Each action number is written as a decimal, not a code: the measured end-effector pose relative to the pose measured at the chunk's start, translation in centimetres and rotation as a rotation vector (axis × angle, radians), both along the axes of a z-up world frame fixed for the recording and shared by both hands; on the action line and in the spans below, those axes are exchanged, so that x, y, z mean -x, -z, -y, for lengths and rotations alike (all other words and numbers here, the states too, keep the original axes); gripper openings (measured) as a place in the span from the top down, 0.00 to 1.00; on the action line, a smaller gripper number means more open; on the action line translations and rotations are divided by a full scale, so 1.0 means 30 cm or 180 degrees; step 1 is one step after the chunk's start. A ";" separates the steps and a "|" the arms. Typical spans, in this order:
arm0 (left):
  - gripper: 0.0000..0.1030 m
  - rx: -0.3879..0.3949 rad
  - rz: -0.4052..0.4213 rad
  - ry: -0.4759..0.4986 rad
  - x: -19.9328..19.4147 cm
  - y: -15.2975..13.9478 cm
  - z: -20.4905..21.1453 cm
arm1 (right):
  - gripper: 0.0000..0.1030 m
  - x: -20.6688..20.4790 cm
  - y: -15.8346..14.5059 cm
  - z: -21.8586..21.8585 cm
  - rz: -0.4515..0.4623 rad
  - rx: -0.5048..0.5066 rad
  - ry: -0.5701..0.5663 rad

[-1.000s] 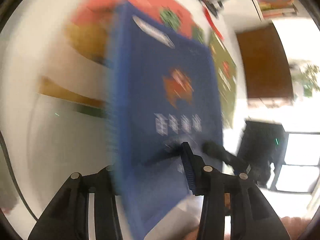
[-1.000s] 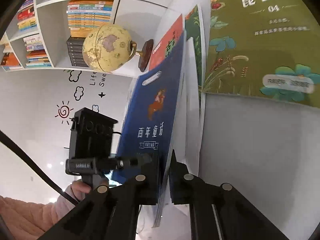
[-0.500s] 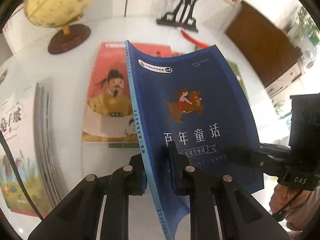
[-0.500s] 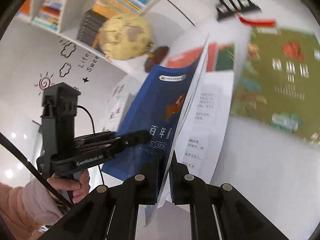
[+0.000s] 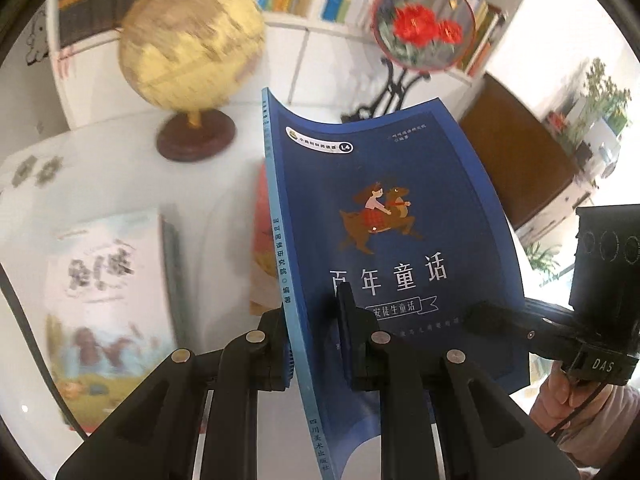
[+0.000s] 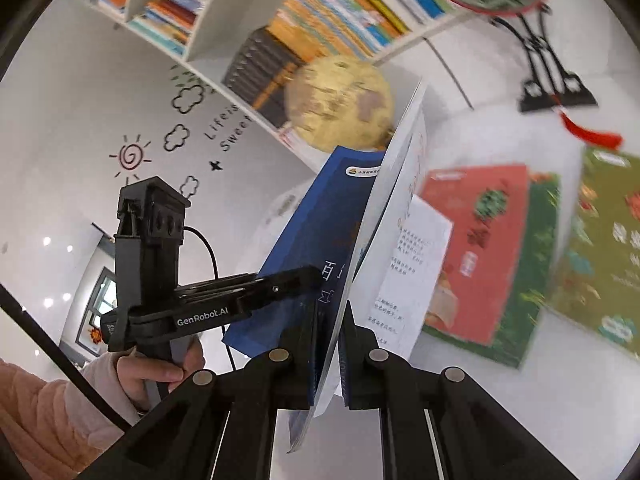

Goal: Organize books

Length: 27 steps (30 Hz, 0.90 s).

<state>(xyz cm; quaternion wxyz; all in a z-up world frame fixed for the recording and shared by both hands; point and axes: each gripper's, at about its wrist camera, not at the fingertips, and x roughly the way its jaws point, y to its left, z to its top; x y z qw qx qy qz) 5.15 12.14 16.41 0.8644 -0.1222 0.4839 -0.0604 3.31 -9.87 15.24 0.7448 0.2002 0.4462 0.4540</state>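
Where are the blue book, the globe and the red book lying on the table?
blue book (image 5: 384, 208), left wrist view, front cover.
globe (image 5: 188, 40), left wrist view, yellow sphere.
red book (image 6: 480, 248), right wrist view, cover.

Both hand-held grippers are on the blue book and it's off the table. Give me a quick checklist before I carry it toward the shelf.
1. Left hand-held gripper shut on the blue book at its spine edge: ok.
2. Right hand-held gripper shut on the same book's open edge: ok.
3. Book closed and flat: not ok; the cover bows, and pages fan loose in the right wrist view.
4. Book clear of the red book lying on the table: ok, it is lifted above it.
5. Globe out of the path: cannot tell; it stands just behind the book.
6. Free slot on the bookshelf: cannot tell; the visible compartments look full.
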 end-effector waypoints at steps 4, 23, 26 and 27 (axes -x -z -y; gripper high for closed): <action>0.86 -0.0007 0.0075 -0.0144 0.030 -0.041 -0.115 | 0.92 -0.009 -0.056 -0.103 0.0084 -0.0065 -0.0119; 0.82 0.0144 -0.0260 -0.0788 0.212 0.169 -0.623 | 0.91 -0.009 0.036 -0.745 -0.0060 0.0409 -0.0826; 0.80 0.0136 -0.0351 -0.0796 0.219 0.212 -0.650 | 0.91 -0.024 0.087 -0.795 -0.0180 0.0494 -0.0866; 0.80 0.0135 -0.0372 -0.0800 0.222 0.224 -0.657 | 0.91 -0.025 0.103 -0.809 -0.0204 0.0533 -0.0876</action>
